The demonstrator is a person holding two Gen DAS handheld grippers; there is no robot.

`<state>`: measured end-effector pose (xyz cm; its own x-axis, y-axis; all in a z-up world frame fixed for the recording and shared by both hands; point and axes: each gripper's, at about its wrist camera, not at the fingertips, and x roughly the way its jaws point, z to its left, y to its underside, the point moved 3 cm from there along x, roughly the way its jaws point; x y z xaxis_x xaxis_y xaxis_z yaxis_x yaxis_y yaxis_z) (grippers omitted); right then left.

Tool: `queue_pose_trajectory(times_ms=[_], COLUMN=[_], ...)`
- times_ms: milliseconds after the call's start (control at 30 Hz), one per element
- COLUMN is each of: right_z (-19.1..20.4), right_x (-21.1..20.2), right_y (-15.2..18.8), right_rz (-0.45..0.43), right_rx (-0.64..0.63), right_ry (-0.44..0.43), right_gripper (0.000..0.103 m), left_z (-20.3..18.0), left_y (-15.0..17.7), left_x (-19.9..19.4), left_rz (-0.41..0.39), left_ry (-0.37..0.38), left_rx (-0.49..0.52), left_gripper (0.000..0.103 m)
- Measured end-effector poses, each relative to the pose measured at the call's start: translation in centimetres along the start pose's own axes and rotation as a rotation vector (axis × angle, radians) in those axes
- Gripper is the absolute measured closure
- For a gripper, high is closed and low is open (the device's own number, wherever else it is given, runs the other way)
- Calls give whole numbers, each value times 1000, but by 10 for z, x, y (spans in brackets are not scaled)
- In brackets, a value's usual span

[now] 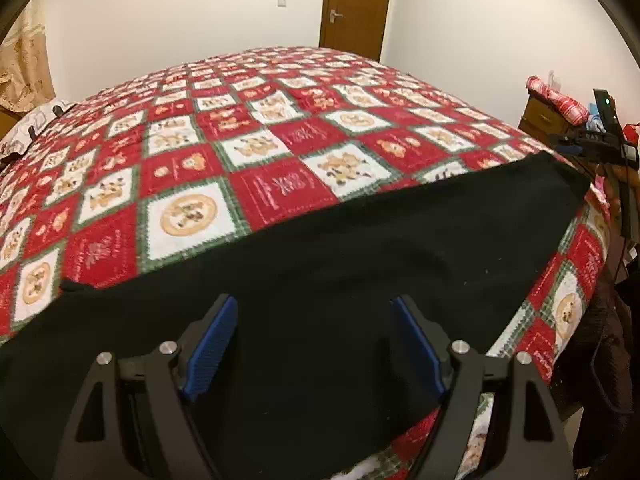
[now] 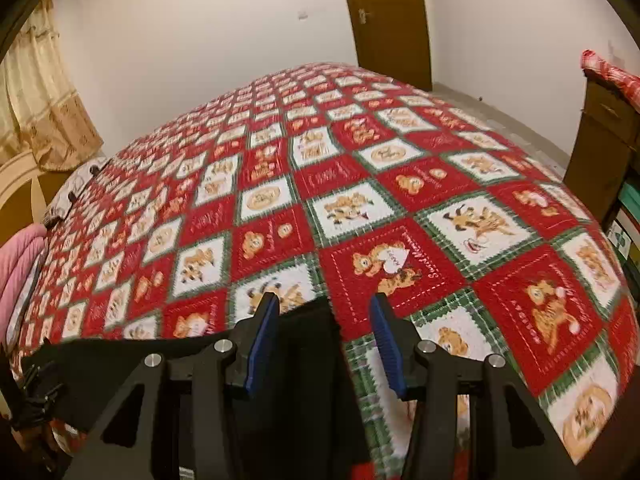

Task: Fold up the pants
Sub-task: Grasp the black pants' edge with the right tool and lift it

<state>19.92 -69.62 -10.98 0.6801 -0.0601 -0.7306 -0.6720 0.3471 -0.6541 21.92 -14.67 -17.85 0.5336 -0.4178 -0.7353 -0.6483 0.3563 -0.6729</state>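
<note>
Left wrist view: pants (image 1: 340, 260) lie flat along the bed's (image 1: 240, 128) near edge. My left gripper (image 1: 314, 344) gapes empty above them; my right gripper (image 2: 324, 344) too, over their end. Next I must grip an end.

The pants (image 1: 360, 248) are plain black. The bed cover (image 1: 248, 168) under them has red and white squares with green borders and orange-brown bears.

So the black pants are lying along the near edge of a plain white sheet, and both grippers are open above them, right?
Not quite. The bed cover is a red, white and green checked quilt with bear pictures, not plain white; both wrist views show it. The black pants do lie along its near edge, with the left gripper and right gripper open above them.
</note>
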Motion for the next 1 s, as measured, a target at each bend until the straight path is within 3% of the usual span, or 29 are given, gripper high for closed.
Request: queue_pose_trajectory(times_ms=[133, 200, 267, 433, 500, 667, 733, 800, 867, 1000], right_z=[-2, -1, 2, 8, 11, 3, -1, -5, -9, -13], right_x=[13, 15, 17, 14, 11, 35, 34, 24, 8, -4], right_y=[1, 3, 4, -2, -6, -2, -3, -5, -4, 4], right_rz=[32, 43, 41, -25, -53, 35, 33, 4, -24, 16], right_rx=[-25, -29, -47, -50, -53, -58, -36, -29, -20, 29], right_ry=[-20, -53, -55, -50, -48, 56, 72, 118, 110, 31], right_gripper=[59, 82, 93, 98, 98, 98, 90, 62, 62, 60], left_z=[-2, -3, -6, -12, -11, -15, -18, -21, -23, -30], left_y=[3, 4, 5, 9, 10, 11, 12, 12, 12, 15], left_x=[12, 15, 16, 17, 16, 17, 18, 16, 11, 10], left_rz=[23, 17, 8, -6, -13, -15, -18, -20, -30, -35], left_ry=[-8, -13, -18, -41, -36, -49, -51, -50, -37, -21], left_rx=[-20, -25, -14, 30, 20, 22, 25, 26, 26, 35], left_gripper=[21, 20, 17, 14, 14, 10, 9, 9, 9, 9])
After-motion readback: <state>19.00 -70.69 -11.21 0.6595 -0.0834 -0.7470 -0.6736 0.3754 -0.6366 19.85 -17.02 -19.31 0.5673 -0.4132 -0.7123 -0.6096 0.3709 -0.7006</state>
